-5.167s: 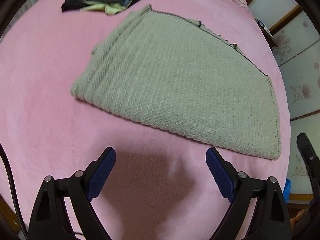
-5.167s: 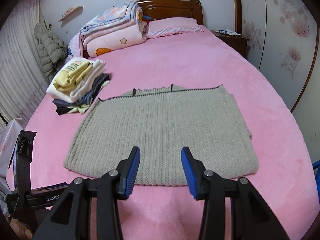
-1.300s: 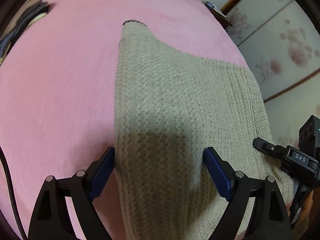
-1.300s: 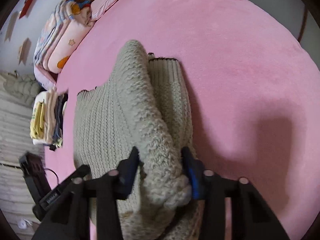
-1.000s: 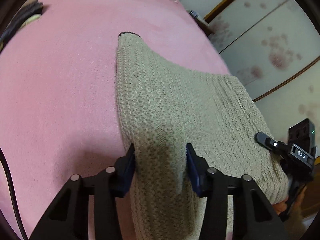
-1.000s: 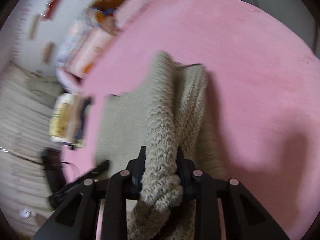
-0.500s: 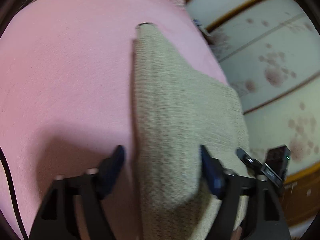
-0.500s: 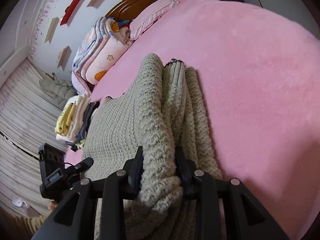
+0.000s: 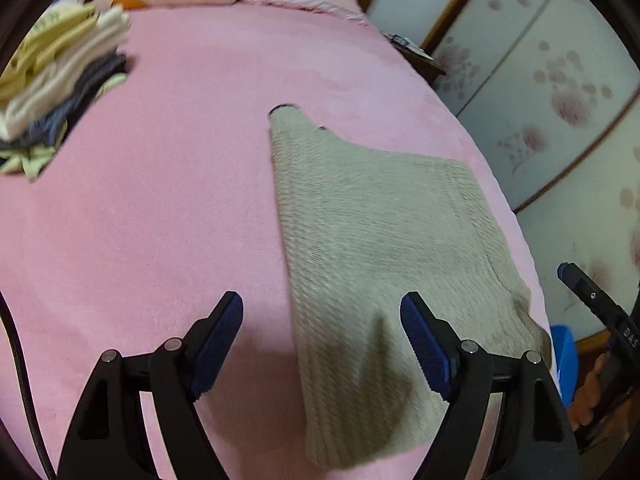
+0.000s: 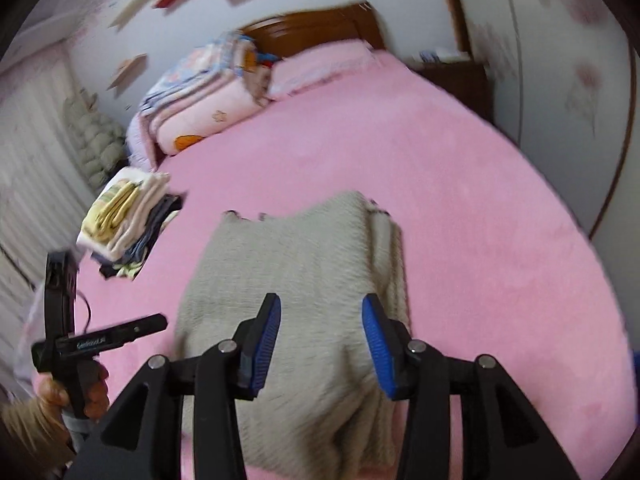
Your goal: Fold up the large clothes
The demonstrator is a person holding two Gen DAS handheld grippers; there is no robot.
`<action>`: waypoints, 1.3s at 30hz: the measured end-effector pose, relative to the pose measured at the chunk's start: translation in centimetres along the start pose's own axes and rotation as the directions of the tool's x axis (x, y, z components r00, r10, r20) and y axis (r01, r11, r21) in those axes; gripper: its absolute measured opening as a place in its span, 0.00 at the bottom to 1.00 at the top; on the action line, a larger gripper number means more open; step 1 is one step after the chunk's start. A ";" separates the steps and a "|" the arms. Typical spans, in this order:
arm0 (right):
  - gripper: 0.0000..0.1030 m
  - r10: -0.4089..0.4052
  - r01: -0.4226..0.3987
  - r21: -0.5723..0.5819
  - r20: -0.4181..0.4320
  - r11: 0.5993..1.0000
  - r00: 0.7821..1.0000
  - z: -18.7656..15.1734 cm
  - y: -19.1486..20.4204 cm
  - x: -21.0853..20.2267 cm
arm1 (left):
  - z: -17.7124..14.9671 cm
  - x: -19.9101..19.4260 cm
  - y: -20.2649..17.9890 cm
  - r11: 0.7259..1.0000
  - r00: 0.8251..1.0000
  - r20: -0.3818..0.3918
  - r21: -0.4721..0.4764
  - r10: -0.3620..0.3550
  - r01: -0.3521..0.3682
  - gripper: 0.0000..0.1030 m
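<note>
**Letting go of the folded knit**

Lying folded on the pink bed, the grey-green knit sweater sits toward the right side, near the foot. Above it, the left gripper is spread wide, pads clear of the cloth. The right gripper has just been opening, and its 2 pads seem clear of the wool, though blur makes that uncertain. A stack of folded clothes rests far left.

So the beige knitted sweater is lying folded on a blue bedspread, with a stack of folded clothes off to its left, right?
Not quite: the bedspread is pink, not blue. The right wrist view shows it plainly. The rest holds: the beige knitted sweater lies folded on it, and the stack of folded clothes sits off to its left.
</note>
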State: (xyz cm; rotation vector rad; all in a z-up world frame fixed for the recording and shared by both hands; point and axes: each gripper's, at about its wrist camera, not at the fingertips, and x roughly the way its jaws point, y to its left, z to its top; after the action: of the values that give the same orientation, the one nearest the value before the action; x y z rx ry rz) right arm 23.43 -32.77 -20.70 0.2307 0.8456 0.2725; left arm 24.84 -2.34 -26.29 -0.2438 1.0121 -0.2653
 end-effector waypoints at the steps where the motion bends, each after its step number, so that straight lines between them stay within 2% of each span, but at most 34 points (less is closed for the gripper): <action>1: 0.41 0.000 0.000 -0.029 -0.001 1.000 1.000 -0.3 1.0 -0.5 | -0.3 -0.5 -0.5 1.000 1.000 0.004 0.013 -0.009 0.009 0.78; 3: 0.39 -0.003 0.002 -0.068 -0.017 0.998 1.000 -1.3 2.2 -0.6 | -1.2 -0.9 -1.6 0.999 1.000 -0.003 0.037 -0.023 0.023 0.78; 6: 0.21 -0.047 0.037 -0.108 -0.088 0.993 0.995 -3.6 2.7 0.2 | -2.7 -0.1 -3.7 0.995 0.999 -0.030 0.092 -0.028 0.031 0.78; 7: 0.14 -0.060 0.047 -0.106 -0.120 0.993 0.991 -4.4 2.5 0.7 | -3.6 0.5 -4.2 0.993 0.998 -0.053 0.117 -0.017 0.024 0.78; 9: 0.11 -0.117 0.099 -0.117 -0.165 0.988 0.979 -6.3 1.7 1.4 | -5.1 1.3 -4.4 0.989 0.996 -0.089 0.149 -0.005 0.018 0.77; 11: 0.01 -0.177 0.151 -0.134 -0.205 0.979 0.963 -7.9 0.9 2.3 | -6.4 2.5 -4.6 0.983 0.992 -0.120 0.184 0.030 -0.008 0.77; 12: 0.00 -0.191 0.165 -0.131 -0.218 0.978 0.957 -8.5 0.4 2.6 | -6.8 2.9 -4.5 0.981 0.991 -0.128 0.193 0.044 -0.019 0.77; 15: 0.00 -0.175 0.158 -0.091 -0.236 0.983 0.956 -9.6 -0.9 3.0 | -7.6 3.5 -3.4 0.985 0.987 -0.154 0.173 0.041 -0.014 0.78; 18: 0.00 -0.185 0.165 -0.103 -0.232 0.981 0.955 -9.8 -0.8 3.3 | -7.6 3.9 -2.5 0.990 0.986 -0.165 0.140 0.023 0.000 0.78; 26: 0.00 -0.159 0.153 -0.041 -0.227 0.987 0.961 -9.8 -0.9 2.8 | -6.9 3.2 -2.9 0.993 0.981 -0.191 0.115 0.039 -0.017 0.78; 31: 0.02 -0.147 0.142 -0.039 -0.217 0.989 0.965 -8.5 0.3 1.2 | -5.4 1.5 -4.0 0.997 0.979 -0.198 0.073 0.045 -0.031 0.80; 36: 0.03 -0.120 0.118 -0.023 -0.201 0.993 0.972 -6.4 1.9 -1.3 | -2.9 -1.9 -4.8 0.997 0.983 -0.167 0.049 0.073 -0.065 0.90; 39: 0.11 -0.098 0.097 -0.013 -0.190 0.995 0.977 -4.9 3.1 -3.0 | -1.4 -4.1 -5.2 0.996 0.985 -0.153 0.041 0.080 -0.075 0.92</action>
State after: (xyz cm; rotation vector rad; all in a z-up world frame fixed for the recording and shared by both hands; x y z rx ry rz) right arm 17.38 -30.40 -20.85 0.1605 1.0424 0.2064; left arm 21.02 -6.04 -22.05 -0.1529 1.1672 -0.2338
